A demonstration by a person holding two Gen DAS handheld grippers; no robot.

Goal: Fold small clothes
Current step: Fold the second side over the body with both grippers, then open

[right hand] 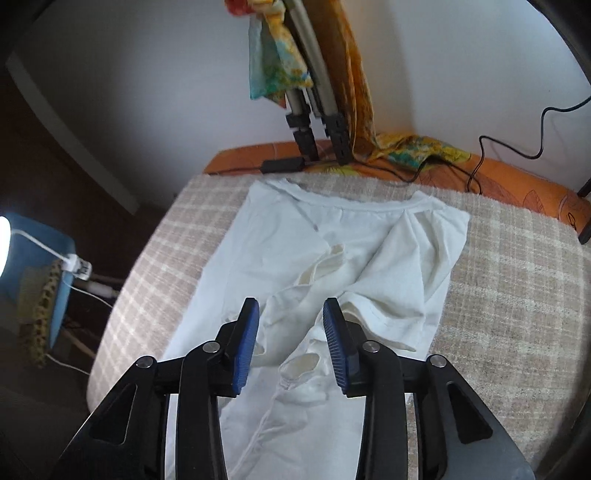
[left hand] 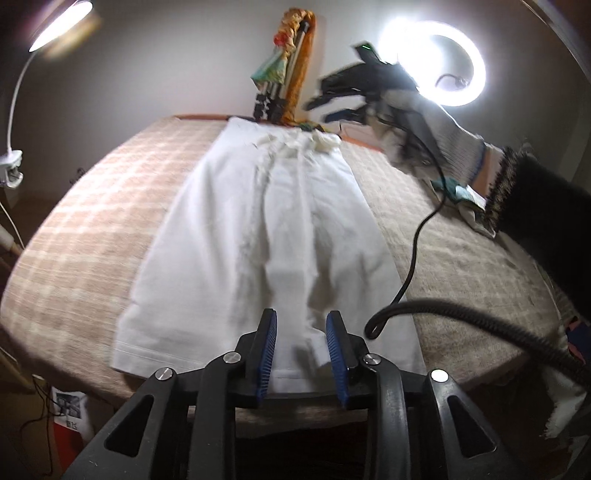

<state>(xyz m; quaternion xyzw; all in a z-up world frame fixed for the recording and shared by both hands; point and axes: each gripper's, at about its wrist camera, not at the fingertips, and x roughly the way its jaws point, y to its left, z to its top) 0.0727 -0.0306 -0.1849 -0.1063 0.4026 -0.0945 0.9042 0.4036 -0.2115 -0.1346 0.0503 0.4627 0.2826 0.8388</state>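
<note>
So the white cotton t-shirt (left hand: 266,236) is lying lengthwise on the beige checked blanket (left hand: 85,221), sides already folded in. Left gripper (left hand: 301,350) and right gripper (right hand: 291,343) are both hovering open, holding nothing. Next up, I'm guessing: pinching the hem and folding toward the collar.

Walls: plain white wall (right hand: 147,74).
Light: glowing ring light (left hand: 434,61) at right; clip-on gooseneck lamp (left hand: 61,24) at left.
Furniture: plaid-covered table (left hand: 92,206); tripod (right hand: 314,110) draped with a colourful scarf (right hand: 273,62) against the wall.
Floor: dark.
</note>
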